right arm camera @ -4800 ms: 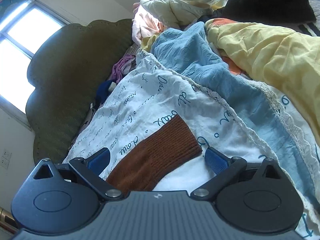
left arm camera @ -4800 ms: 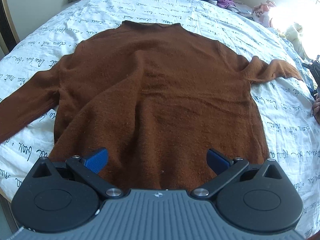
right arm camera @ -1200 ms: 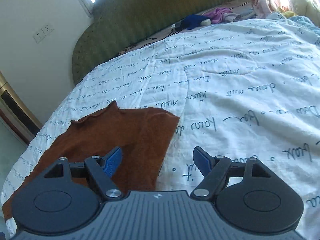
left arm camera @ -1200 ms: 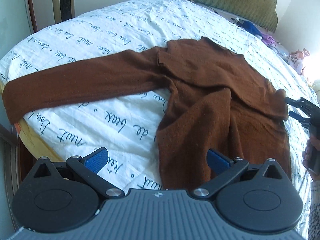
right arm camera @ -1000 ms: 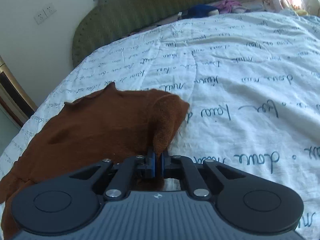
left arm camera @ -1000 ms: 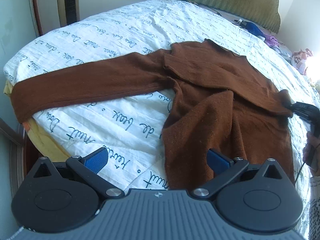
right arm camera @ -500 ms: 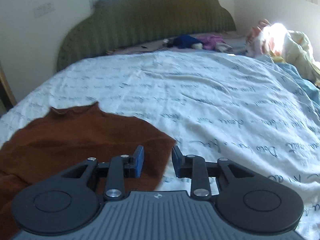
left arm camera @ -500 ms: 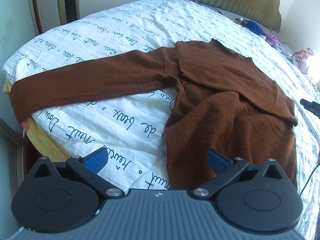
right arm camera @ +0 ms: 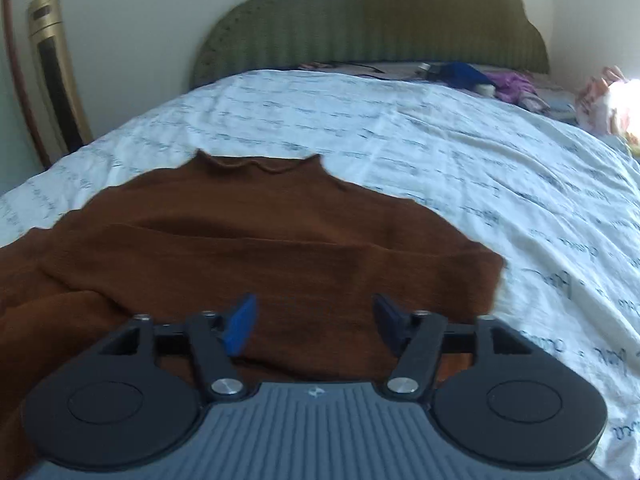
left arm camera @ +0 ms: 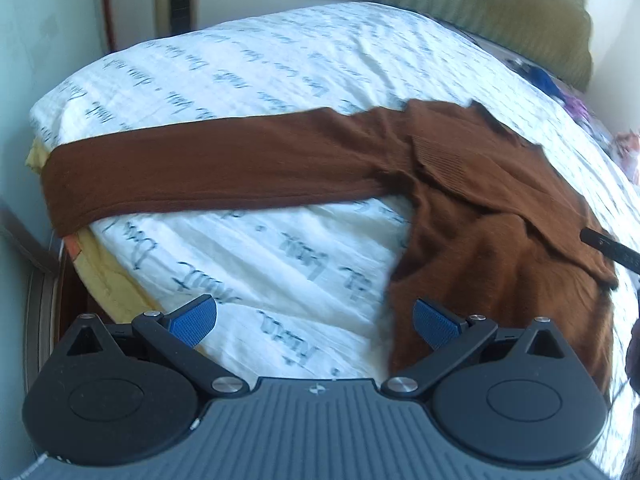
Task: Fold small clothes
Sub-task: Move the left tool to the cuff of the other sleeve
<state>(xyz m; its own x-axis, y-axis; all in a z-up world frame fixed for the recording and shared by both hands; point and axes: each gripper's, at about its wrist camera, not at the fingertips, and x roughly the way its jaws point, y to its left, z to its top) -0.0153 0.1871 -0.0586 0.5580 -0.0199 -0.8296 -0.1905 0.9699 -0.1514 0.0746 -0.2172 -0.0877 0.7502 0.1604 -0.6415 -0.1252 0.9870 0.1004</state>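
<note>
A brown knit sweater (left arm camera: 496, 216) lies on the white printed bedsheet (left arm camera: 240, 64). Its right sleeve is folded across the chest (right arm camera: 280, 256); its left sleeve (left arm camera: 208, 172) stretches straight out to the bed's left edge. My left gripper (left arm camera: 316, 320) is open and empty, above the sheet by the sweater's lower left hem. My right gripper (right arm camera: 314, 324) is open and empty, just above the folded sleeve and body. A tip of the right gripper (left arm camera: 612, 252) shows in the left wrist view at the sweater's right side.
A green padded headboard (right arm camera: 372, 20) stands at the far end of the bed. Blue and purple clothes (right arm camera: 488, 76) lie near it, and a pale pile (right arm camera: 608, 100) lies at the far right. A gold floor unit (right arm camera: 56, 72) stands against the left wall.
My right gripper shut on the folded sleeve's edge, then opened, let it go and backed up over the sweater. My left gripper shifted left toward the outstretched sleeve.
</note>
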